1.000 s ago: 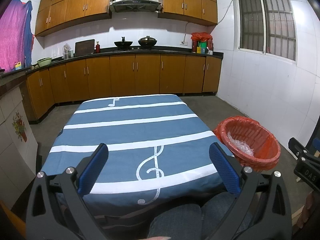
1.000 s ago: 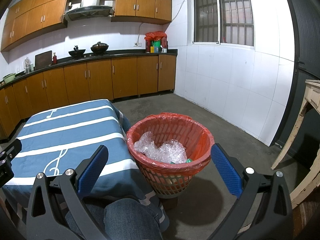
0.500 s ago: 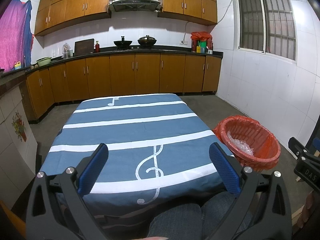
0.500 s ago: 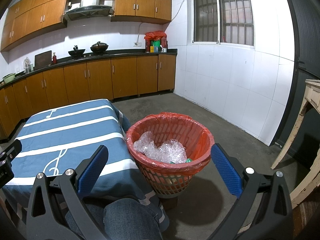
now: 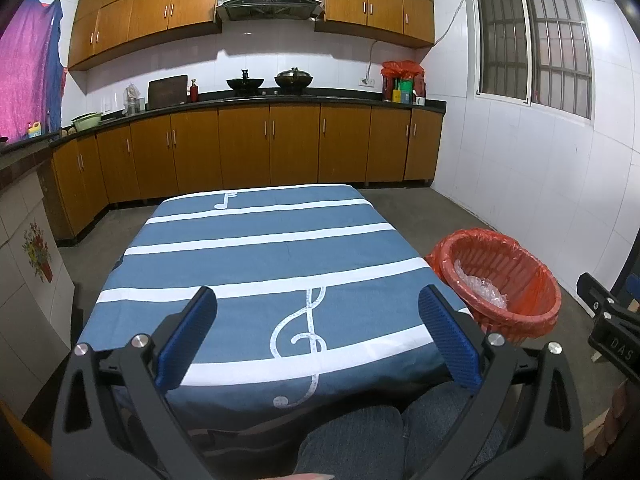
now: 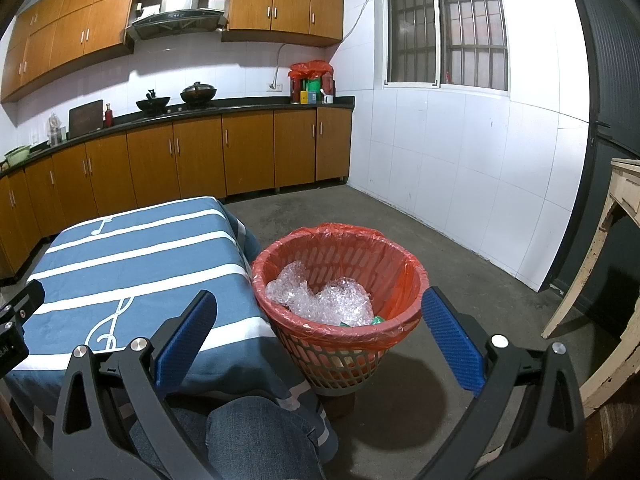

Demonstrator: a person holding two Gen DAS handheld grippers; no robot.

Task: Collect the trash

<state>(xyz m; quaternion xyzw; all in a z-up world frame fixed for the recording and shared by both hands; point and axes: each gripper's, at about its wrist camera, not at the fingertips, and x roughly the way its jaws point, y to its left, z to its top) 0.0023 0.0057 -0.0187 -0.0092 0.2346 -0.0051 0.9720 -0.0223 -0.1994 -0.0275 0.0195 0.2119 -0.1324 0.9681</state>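
The left gripper (image 5: pixel 318 320) is spread wide and holds nothing. The right gripper (image 6: pixel 320 322) is spread wide too, with nothing in it.

The biggest thing is the worktop (image 5: pixel 260 256), in the middle of the left view, under a blue cloth with white stripes. I see no trash on it.

Next is the red basket (image 6: pixel 340 344), low in the middle of the right view, touching the worktop's corner. Its bag is thin and may tear.

Smallest is the trash (image 6: pixel 320 300), a clear bubbly wrap inside the basket. It looks light, soft and squashy, so pinch a loose fold.

The floor to the right of the basket is open for moving.
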